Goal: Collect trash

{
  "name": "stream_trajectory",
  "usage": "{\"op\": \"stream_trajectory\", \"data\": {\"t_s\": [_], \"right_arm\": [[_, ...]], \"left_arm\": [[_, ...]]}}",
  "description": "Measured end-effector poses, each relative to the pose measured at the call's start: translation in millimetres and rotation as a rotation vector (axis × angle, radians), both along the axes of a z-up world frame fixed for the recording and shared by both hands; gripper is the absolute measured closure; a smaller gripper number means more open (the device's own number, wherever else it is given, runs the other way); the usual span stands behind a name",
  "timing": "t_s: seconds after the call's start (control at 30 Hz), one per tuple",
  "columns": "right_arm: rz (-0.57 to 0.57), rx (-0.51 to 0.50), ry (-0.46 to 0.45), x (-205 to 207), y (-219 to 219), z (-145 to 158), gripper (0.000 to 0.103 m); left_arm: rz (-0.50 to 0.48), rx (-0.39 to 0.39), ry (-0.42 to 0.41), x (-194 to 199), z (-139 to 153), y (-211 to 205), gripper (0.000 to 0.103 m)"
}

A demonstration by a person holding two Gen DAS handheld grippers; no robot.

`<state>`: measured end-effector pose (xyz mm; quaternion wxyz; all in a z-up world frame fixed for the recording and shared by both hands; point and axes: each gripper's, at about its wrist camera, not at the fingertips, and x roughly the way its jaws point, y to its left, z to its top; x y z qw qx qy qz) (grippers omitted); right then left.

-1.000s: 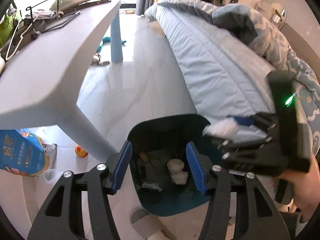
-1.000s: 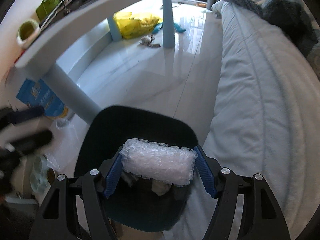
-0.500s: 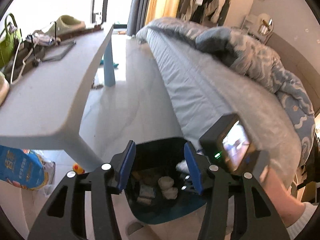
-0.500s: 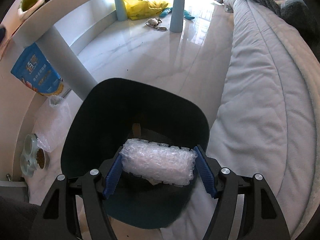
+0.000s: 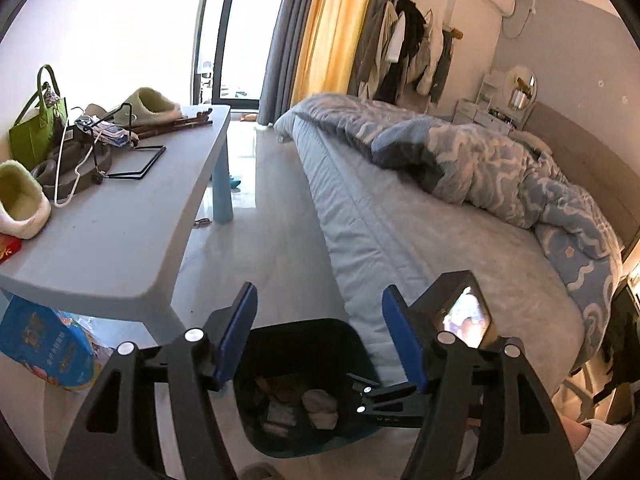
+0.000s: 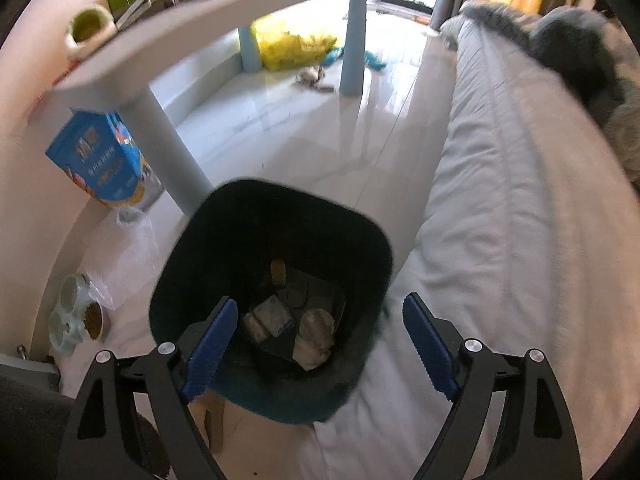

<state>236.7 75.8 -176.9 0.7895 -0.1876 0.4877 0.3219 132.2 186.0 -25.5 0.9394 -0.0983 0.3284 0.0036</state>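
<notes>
Trash fills the bottom of the dark bin (image 6: 276,240), which sits low and centre in the right wrist view, on the pale floor between a grey table leg (image 6: 172,160) to its upper left and the bed (image 6: 512,220) along the right side of the frame. Inside lie crumpled white wads (image 6: 314,334), a pale wrapped packet (image 6: 268,316) and a few brown scraps.

The right gripper (image 6: 318,340) hangs over the bin's mouth with its blue pads (image 6: 208,340) spread wide; its jaws have just been opening and nothing sits between them.

In the left wrist view the same bin (image 5: 304,344) shows at bottom centre, seen through the left gripper (image 5: 320,336), whose blue pads (image 5: 240,332) also stand apart, having just been opening, with nothing gripped. The right gripper (image 5: 384,396) reaches in from the lower right of that frame, its black body above the bin's rim.

A blue printed bag (image 6: 100,160) leans beside the table leg at mid left of the right wrist view, with a pale pet-food dish (image 6: 76,316) below it. A green tote (image 5: 34,128) and fuzzy slippers (image 5: 22,204) sit on the tabletop at the left of the left wrist view.
</notes>
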Motion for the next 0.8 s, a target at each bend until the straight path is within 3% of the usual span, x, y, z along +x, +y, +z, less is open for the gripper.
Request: {"op": "stream_trajectory", "data": {"t_s": [0.2,0.4,0.47,0.8], "right_arm": [[-0.072,0.097,-0.13,-23,-56,53,0.013],[-0.19,0.198,-0.267,-53,-130,110,0.005],[-0.22,0.211,-0.306,-63,-150,124,0.004],[-0.421,0.261,-0.451,-121,-275,180,0.003]], "left_arm": [[-0.023,-0.023,-0.036,-19,16,-32,0.035],[-0.03,-0.005,-0.116,-43,36,-66,0.013],[-0.042,0.021,-0.122,-48,41,-79,0.008],[-0.106,0.142,-0.158,-77,61,-141,0.003]]}}
